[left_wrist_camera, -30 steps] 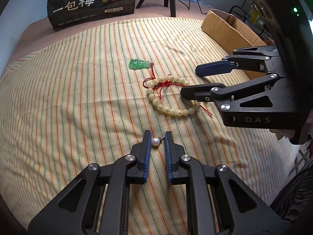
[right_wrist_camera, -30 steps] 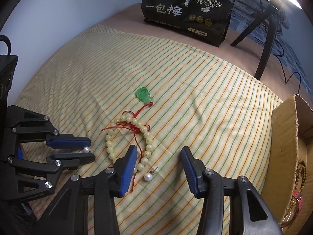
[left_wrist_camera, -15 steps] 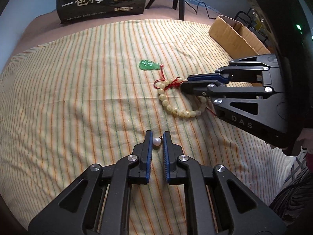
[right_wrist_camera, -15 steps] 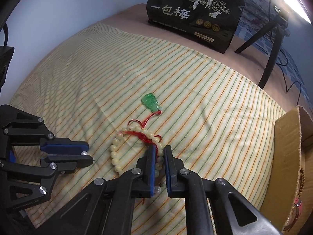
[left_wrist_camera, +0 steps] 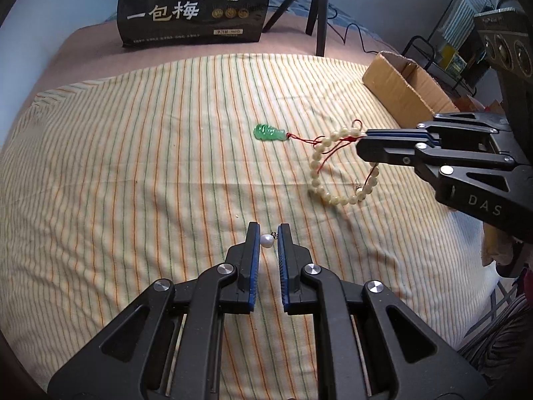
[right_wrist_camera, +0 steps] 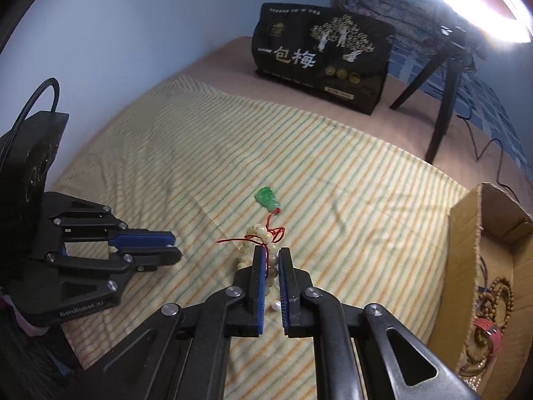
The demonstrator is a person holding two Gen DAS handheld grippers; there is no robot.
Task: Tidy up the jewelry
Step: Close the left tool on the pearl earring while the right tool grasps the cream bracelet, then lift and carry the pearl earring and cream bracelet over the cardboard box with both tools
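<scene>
- The left gripper (left_wrist_camera: 267, 230) hovers over the near part of the bed (left_wrist_camera: 133, 166), which carries a striped sheet. Its jaws stand nearly closed with a pearl earring (left_wrist_camera: 266, 240) between the blue pads; the pearl touches the left pad, and a small gap shows at the right pad.
- The right gripper (right_wrist_camera: 270, 253) has its jaws closed to a narrow slot on the beaded bracelet (left_wrist_camera: 333, 173). The bracelet hangs partly lifted from the jaw tips, its lower loop resting on the sheet.
- A red cord (left_wrist_camera: 306, 140) runs from the bracelet to a green pendant (left_wrist_camera: 269, 132), which lies flat near the middle of the bed.
- A second pearl (right_wrist_camera: 275, 306) lies on the sheet beneath the right jaws.
- A cardboard box (right_wrist_camera: 466, 233) sits at the right edge of the bed; brown bead strings (right_wrist_camera: 493, 300) lie inside it.
- A black printed bag (left_wrist_camera: 195, 3) stands at the far edge of the bed, with a tripod (left_wrist_camera: 316, 10) beside it.
</scene>
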